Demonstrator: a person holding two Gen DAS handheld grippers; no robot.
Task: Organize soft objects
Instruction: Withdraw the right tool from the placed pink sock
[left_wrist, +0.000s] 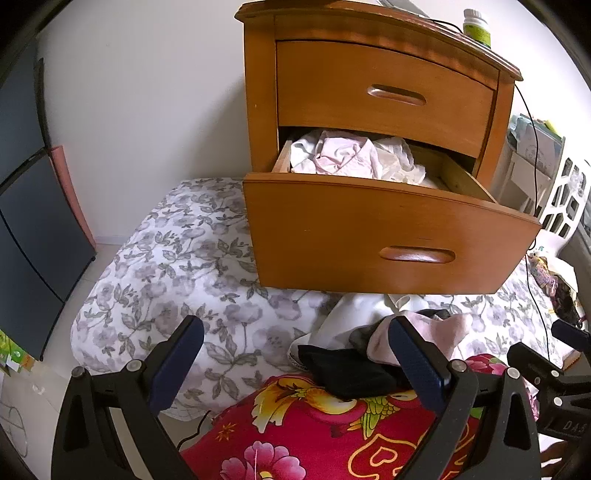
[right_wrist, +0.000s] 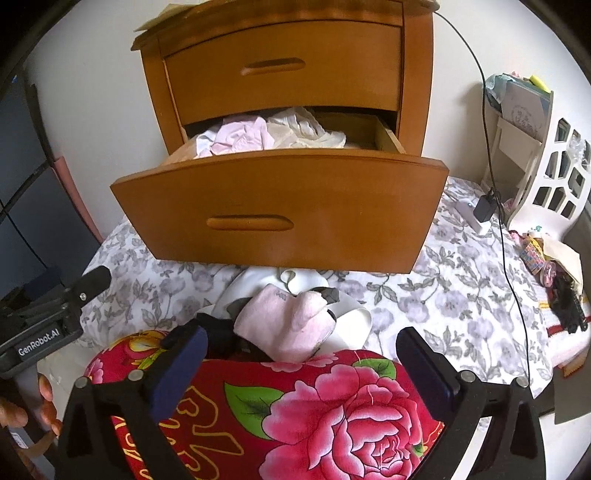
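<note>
Left wrist view: the left gripper (left_wrist: 295, 362) is seen with its jaws spread wide and released, nothing being pressed between them. A dark panel (left_wrist: 33, 229) is shown at 9 o'clock against the white wall. The bed (left_wrist: 166, 266), covered in a grey floral sheet, fills the middle. A red floral pillow (left_wrist: 314, 435) is placed at 6 o'clock. A black garment (left_wrist: 351, 373) is draped over the pillow's far edge, and a pink cloth (left_wrist: 443, 332) lies just beside it within a heap of white fabric. The wooden nightstand (left_wrist: 376, 74) is shown at 12 o'clock; its lower drawer (left_wrist: 369, 236) is pulled out, and crumpled pink and white clothes (left_wrist: 351, 157) are held inside. A bottle (left_wrist: 476, 27) stands on the nightstand top at 1 o'clock.

Right wrist view: the right gripper (right_wrist: 301, 362) is seen with jaws fully parted and empty, over the pillow. The pink cloth is shown at centre, beyond the jaws, touching neither pad. A black charger (right_wrist: 485, 208) rests on the bed at 2 o'clock, and a white lattice rack (right_wrist: 554, 177) stands at 3 o'clock.
</note>
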